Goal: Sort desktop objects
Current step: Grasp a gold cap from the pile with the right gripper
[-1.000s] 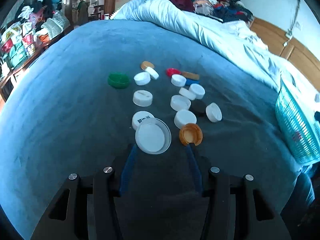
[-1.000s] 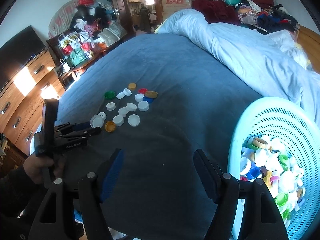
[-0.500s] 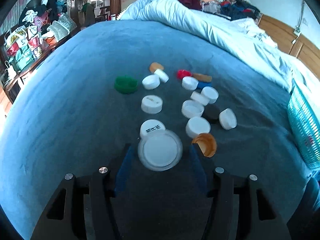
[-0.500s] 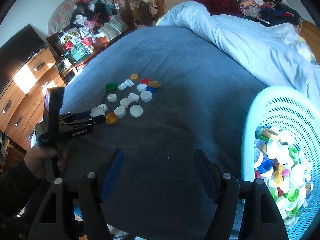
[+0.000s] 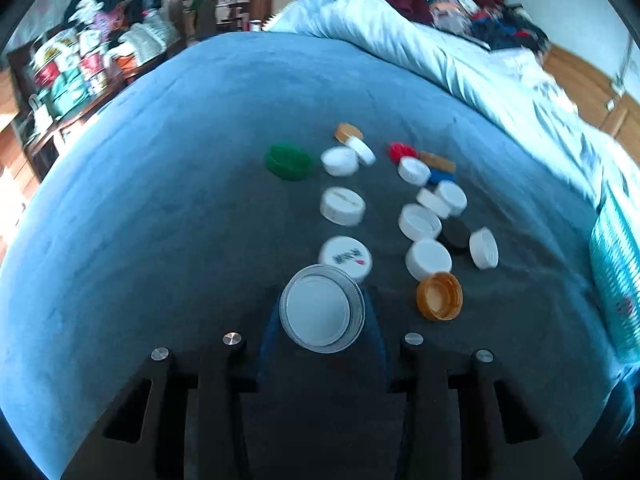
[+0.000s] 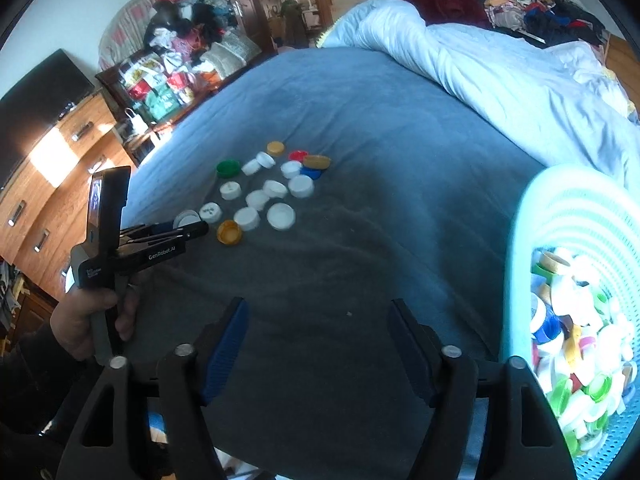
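Observation:
Several bottle caps, mostly white, lie scattered on the blue bedspread (image 5: 160, 200). My left gripper (image 5: 322, 312) is shut on a large clear-rimmed white lid (image 5: 322, 307), held tilted just above the bed; it also shows in the right wrist view (image 6: 188, 226). An orange cap (image 5: 439, 295) lies to its right, a printed white cap (image 5: 346, 257) just beyond it, a green cap (image 5: 289, 161) further back. My right gripper (image 6: 320, 336) is open and empty above the bed's near part, left of a turquoise basket (image 6: 560, 216) holding many caps.
A rumpled pale duvet (image 6: 500, 76) lies along the bed's far right. A wooden dresser (image 6: 48, 168) with a TV and a cluttered shelf (image 6: 168, 80) stand to the left. The basket's wall shows at the right of the left wrist view (image 5: 618, 264).
My left gripper closed on the large white lid and lifted it, tilted, off the bed. The right gripper stayed open and shifted slightly.

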A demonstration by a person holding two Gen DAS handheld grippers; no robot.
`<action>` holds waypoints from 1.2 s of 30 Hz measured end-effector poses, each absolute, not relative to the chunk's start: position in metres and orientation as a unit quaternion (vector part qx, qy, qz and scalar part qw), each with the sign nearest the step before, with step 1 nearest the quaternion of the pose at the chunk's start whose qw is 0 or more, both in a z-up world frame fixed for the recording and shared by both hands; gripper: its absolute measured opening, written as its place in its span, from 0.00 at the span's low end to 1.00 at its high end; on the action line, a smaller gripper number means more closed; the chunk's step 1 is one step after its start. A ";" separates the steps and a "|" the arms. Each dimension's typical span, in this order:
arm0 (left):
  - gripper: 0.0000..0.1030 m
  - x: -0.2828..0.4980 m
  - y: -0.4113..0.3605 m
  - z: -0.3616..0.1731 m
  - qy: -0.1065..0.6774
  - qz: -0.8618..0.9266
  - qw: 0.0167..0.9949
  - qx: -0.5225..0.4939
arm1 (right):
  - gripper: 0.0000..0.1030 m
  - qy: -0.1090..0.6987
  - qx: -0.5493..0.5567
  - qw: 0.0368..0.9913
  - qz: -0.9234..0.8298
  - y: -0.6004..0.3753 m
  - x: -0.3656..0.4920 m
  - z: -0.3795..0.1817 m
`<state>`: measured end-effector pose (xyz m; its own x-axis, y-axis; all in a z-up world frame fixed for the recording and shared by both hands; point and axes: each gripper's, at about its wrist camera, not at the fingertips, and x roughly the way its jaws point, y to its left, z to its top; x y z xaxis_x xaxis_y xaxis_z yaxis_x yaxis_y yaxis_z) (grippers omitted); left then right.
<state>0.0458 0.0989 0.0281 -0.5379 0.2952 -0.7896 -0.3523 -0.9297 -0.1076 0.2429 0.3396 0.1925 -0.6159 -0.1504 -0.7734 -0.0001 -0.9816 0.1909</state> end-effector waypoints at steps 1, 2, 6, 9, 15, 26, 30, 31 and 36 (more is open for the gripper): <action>0.33 0.047 0.092 0.032 0.023 0.879 0.180 -0.440 | 0.59 -0.080 0.436 0.052 -0.895 0.334 0.239 0.190; 0.33 0.048 0.087 0.036 0.016 0.882 0.174 -0.439 | 0.58 -0.076 0.439 0.063 -0.893 0.327 0.233 0.187; 0.33 0.056 0.066 0.045 -0.004 0.885 0.152 -0.439 | 0.57 -0.066 0.439 0.103 -0.890 0.299 0.200 0.170; 0.33 0.058 0.056 0.049 -0.011 0.887 0.144 -0.440 | 0.57 -0.055 0.443 0.122 -0.886 0.274 0.166 0.154; 0.33 0.053 0.044 0.051 -0.028 0.885 0.137 -0.443 | 0.57 -0.032 0.453 0.133 -0.881 0.240 0.123 0.133; 0.33 0.049 0.041 0.051 -0.038 0.884 0.141 -0.445 | 0.34 -0.029 0.469 0.108 -0.876 0.236 0.100 0.105; 0.33 0.050 0.046 0.051 -0.032 0.882 0.147 -0.447 | 0.31 -0.020 0.469 0.108 -0.876 0.236 0.100 0.107; 0.33 0.051 0.048 0.053 -0.030 0.882 0.150 -0.446 | 0.31 -0.020 0.468 0.109 -0.877 0.237 0.103 0.110; 0.33 0.058 0.058 0.071 -0.015 0.886 0.162 -0.433 | 0.31 -0.028 0.432 0.111 -0.894 0.243 0.128 0.150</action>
<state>0.0580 0.0585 0.0709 -0.5718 0.3004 -0.7634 -0.2746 -0.9470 -0.1669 0.1276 0.2435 0.1496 -0.6012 -0.2235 -0.7672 0.1753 -0.9736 0.1463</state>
